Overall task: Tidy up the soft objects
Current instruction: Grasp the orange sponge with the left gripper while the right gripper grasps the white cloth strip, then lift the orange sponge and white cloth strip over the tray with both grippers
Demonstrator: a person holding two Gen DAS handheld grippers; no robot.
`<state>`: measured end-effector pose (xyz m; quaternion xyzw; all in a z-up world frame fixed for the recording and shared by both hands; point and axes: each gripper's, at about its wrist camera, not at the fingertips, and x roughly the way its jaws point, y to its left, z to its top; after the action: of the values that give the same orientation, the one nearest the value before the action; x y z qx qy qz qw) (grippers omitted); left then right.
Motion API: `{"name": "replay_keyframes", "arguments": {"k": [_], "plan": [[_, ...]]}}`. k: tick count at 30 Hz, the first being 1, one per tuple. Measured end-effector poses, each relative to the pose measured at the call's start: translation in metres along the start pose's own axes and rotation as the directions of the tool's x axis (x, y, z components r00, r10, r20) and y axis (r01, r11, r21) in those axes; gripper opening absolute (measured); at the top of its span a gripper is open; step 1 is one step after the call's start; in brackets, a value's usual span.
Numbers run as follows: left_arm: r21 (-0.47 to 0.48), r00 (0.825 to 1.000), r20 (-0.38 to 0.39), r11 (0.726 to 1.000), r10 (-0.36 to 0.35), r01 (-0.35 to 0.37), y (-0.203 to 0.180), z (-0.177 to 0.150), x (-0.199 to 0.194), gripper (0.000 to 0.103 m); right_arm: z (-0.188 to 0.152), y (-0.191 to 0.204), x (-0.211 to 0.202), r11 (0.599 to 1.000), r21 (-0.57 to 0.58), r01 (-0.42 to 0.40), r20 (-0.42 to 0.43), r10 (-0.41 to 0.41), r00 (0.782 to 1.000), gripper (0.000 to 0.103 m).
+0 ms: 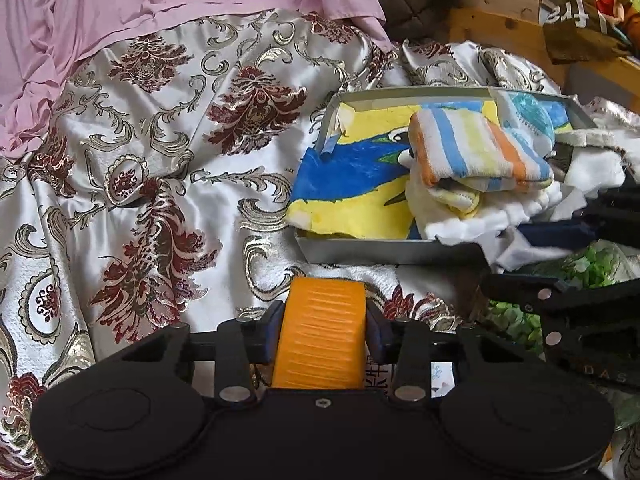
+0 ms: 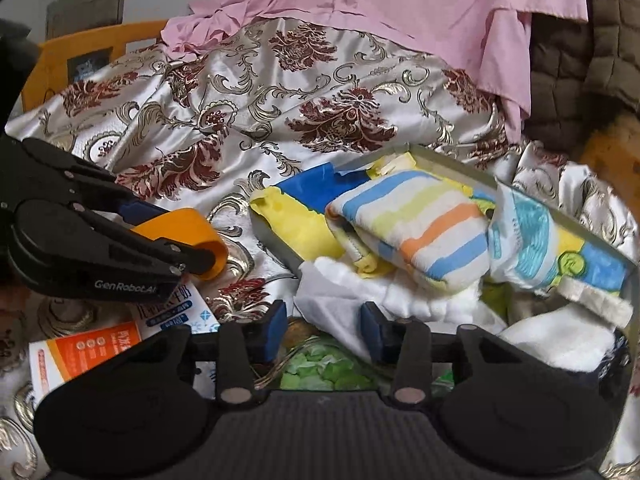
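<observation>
My left gripper (image 1: 322,334) is shut on an orange ribbed roll (image 1: 320,336), held over the patterned bedspread; it also shows in the right wrist view (image 2: 188,236). A grey tray (image 1: 360,250) lies ahead to the right, lined with a blue and yellow painted cloth (image 1: 352,184). A folded striped towel (image 1: 480,152) (image 2: 416,224) and white fluffy cloths (image 2: 400,296) lie piled in it. My right gripper (image 2: 324,334) is open and empty, just in front of the white cloths.
A satin bedspread (image 1: 160,160) with red and gold pattern covers the surface. A pink sheet (image 1: 120,0) lies behind. A green leafy bag (image 2: 320,372) sits under my right gripper. Printed packets (image 2: 100,344) lie at left. A wooden frame (image 1: 500,28) stands at back right.
</observation>
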<state>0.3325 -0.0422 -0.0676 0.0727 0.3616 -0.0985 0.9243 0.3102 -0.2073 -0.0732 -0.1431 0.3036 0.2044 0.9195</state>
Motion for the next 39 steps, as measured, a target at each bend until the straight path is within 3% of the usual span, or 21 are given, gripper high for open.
{"name": "replay_keyframes", "arguments": {"k": [13, 26, 32, 39], "plan": [[-0.047, 0.998, 0.058, 0.998, -0.036, 0.039, 0.001, 0.003, -0.008, 0.043, 0.002, -0.008, 0.001, 0.995, 0.094, -0.027, 0.016, 0.025, 1.000, 0.033], [-0.093, 0.991, 0.108, 0.991, -0.082, 0.092, 0.006, 0.004, -0.013, 0.043, 0.003, -0.012, 0.001, 0.989, 0.143, 0.025, 0.040, -0.031, 0.999, 0.008], [-0.123, 0.988, 0.128, 0.987, -0.085, 0.100, 0.011, 0.004, -0.017, 0.043, 0.002, -0.012, 0.001, 0.990, 0.138, 0.030, 0.047, -0.037, 0.998, 0.005], [-0.149, 0.981, 0.181, 0.984, -0.075, 0.103, 0.008, 0.012, -0.029, 0.043, 0.004, -0.021, -0.017, 0.981, 0.192, -0.037, 0.160, 0.006, 0.987, 0.004]]}}
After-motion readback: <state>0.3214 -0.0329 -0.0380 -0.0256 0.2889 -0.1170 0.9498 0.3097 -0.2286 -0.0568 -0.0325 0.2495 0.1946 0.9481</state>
